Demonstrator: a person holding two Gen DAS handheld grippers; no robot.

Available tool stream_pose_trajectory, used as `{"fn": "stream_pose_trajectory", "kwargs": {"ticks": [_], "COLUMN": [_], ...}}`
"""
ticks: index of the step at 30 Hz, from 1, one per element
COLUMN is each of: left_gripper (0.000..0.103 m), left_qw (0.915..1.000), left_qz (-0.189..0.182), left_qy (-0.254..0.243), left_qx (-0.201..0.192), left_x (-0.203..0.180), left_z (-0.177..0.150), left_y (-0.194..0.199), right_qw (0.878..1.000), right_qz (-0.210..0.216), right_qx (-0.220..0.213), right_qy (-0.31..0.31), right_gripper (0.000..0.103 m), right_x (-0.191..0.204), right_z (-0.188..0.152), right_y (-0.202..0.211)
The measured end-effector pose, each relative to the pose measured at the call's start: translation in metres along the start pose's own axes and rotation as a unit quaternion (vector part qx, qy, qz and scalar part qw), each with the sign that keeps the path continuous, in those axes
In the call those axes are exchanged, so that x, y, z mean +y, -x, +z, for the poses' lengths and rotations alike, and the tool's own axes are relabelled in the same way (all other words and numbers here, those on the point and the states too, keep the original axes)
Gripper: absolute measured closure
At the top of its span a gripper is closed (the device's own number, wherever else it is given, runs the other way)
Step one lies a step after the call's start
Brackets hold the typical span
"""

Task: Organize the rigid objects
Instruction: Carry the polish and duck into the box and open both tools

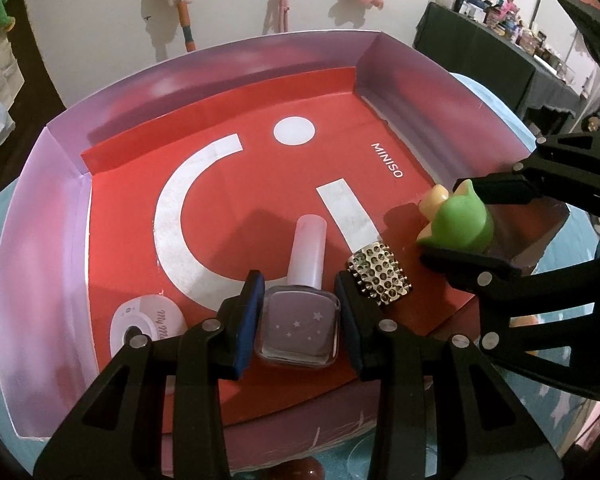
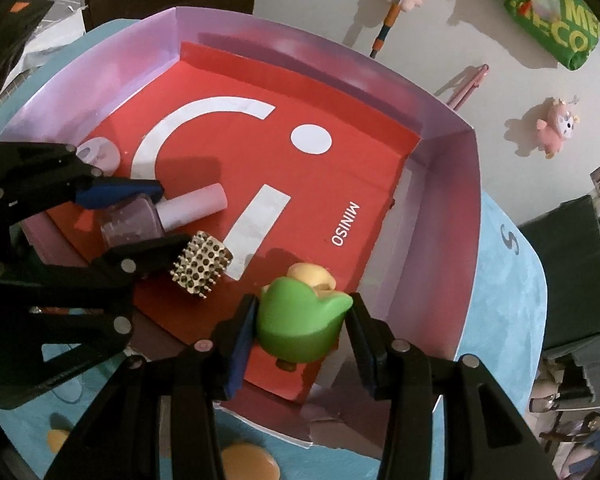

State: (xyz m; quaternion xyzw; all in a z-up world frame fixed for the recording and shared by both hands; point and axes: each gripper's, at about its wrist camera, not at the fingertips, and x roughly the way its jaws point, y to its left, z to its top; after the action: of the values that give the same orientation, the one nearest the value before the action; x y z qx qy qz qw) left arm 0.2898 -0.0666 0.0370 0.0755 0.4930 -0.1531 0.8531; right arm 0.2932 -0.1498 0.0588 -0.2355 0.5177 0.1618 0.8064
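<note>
Both grippers work inside the tray (image 1: 60,200) w/ the red MINISO liner. Left gripper (image 1: 300,300) is clamped on the nail polish bottle (image 1: 298,316), low over the near edge. Right gripper (image 2: 300,320) grips the green toy (image 2: 300,320) at the near right. Likely mid-task: studded roller (image 1: 380,276) and white round case (image 1: 148,316) at near left already lie in, two items not released. Roller sits just beside the left jaw; tight spot for setting down.

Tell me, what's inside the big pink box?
Inside the box: a nail polish bottle held by the left gripper, a green toy in the right gripper, a studded gold piece, a white round case partly hidden.
</note>
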Motion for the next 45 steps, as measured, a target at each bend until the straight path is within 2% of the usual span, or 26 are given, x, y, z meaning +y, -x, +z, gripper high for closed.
{"fn": "stream_pose_trajectory", "kwargs": {"ticks": [4, 8, 13, 18, 45], "left_gripper": [0.068, 0.068, 0.067, 0.054, 0.051], "left_qw": [1.0, 1.0, 1.0, 0.9999, 0.9998], "left_qz": [-0.002, -0.008, -0.009, -0.007, -0.015], "left_qy": [0.002, 0.004, 0.002, 0.01, 0.009], "left_qx": [0.0, -0.001, -0.003, -0.008, -0.01], "left_x": [-0.001, 0.001, 0.003, 0.007, 0.01], "left_z": [0.0, 0.0, -0.001, -0.002, -0.001], "left_y": [0.0, -0.001, 0.0, 0.002, 0.007], "right_qw": [1.0, 1.0, 1.0, 1.0, 1.0], "right_qz": [-0.006, -0.008, -0.009, -0.009, -0.003], "right_qx": [0.0, 0.0, -0.001, 0.001, -0.003], "right_qy": [0.005, 0.014, 0.014, 0.015, 0.012], "right_gripper": [0.054, 0.049, 0.049, 0.048, 0.049], "right_x": [0.002, 0.008, 0.009, 0.006, 0.003], "right_z": [0.0, -0.002, -0.005, -0.002, -0.002], "right_y": [-0.001, -0.002, 0.0, 0.0, 0.002]}}
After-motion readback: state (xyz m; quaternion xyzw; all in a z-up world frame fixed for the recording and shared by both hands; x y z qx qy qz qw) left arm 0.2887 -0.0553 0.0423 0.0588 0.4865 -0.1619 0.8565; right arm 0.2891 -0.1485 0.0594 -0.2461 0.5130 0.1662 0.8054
